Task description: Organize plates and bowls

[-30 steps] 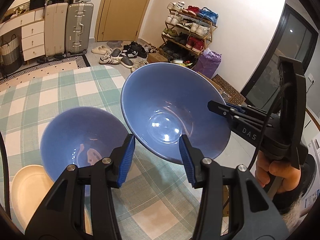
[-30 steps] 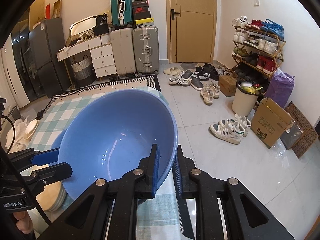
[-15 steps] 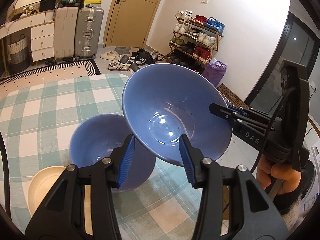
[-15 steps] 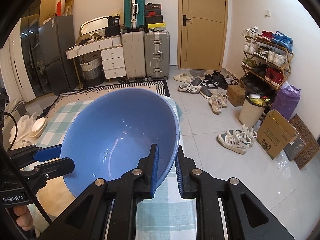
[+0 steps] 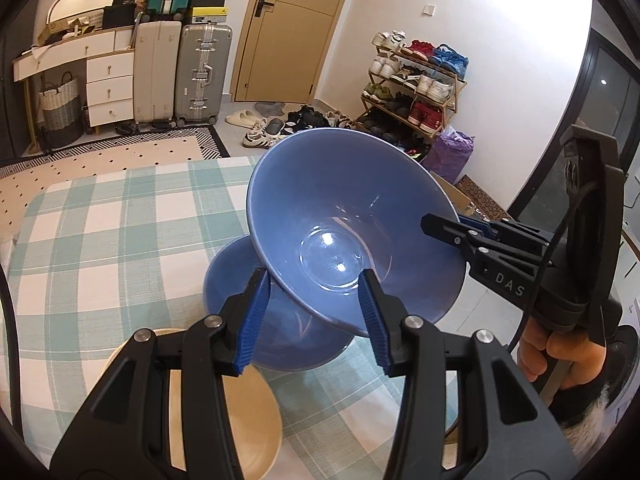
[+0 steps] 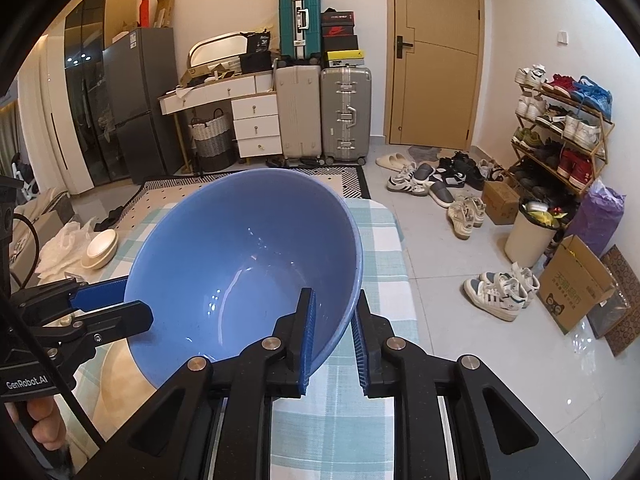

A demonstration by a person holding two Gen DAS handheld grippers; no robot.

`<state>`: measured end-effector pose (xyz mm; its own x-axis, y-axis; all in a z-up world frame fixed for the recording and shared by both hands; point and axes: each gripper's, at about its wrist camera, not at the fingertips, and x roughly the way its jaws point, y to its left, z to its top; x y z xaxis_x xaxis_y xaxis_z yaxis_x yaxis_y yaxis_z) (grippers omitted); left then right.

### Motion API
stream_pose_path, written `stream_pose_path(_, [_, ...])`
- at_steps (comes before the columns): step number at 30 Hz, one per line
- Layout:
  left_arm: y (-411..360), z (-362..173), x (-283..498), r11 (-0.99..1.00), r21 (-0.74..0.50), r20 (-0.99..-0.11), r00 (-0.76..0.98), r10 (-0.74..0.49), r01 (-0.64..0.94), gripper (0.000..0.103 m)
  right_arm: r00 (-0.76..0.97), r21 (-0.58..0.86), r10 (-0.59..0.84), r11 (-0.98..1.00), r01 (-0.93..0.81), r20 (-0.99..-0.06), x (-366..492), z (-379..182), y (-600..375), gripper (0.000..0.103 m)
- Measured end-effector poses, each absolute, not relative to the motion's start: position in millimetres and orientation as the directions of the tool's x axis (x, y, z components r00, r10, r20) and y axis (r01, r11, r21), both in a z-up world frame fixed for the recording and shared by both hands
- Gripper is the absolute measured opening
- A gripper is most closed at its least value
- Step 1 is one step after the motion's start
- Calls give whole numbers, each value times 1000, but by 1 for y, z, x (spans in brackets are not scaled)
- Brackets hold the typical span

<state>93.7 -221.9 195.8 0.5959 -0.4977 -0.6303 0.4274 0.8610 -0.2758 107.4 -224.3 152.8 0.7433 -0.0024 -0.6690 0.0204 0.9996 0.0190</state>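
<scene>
Blue bowl (image 5: 352, 220), cream plate (image 5: 240, 428), green-and-white checked tablecloth (image 5: 100, 248).

Glossy glazed blue bowl (image 5: 352, 236); matt checked cloth (image 5: 100, 240); ribbed blue pads (image 5: 253, 322).

White walls enclose a pale tiled floor (image 6: 440, 280). A tan door (image 6: 436, 52) stands at the far end, suitcases (image 6: 324, 112) and a white drawer unit (image 6: 256, 120) to its left. On the right stands a shoe rack (image 6: 560, 124), with loose shoes (image 6: 432, 180) near it and a cardboard box (image 6: 576, 284) nearer.
</scene>
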Motion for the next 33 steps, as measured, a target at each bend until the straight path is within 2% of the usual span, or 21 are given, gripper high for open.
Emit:
stream_pose_path(14, [-197,178,104,894,-256,-675,594,-437,367,43,704,34,45,999,-29,-709,141,122,-201,19])
stream_pose_path(33, [-204,118,144,912,-233,-741,545,-392,339,43,644,43,52,999,-31,-764,167,72,-205,19])
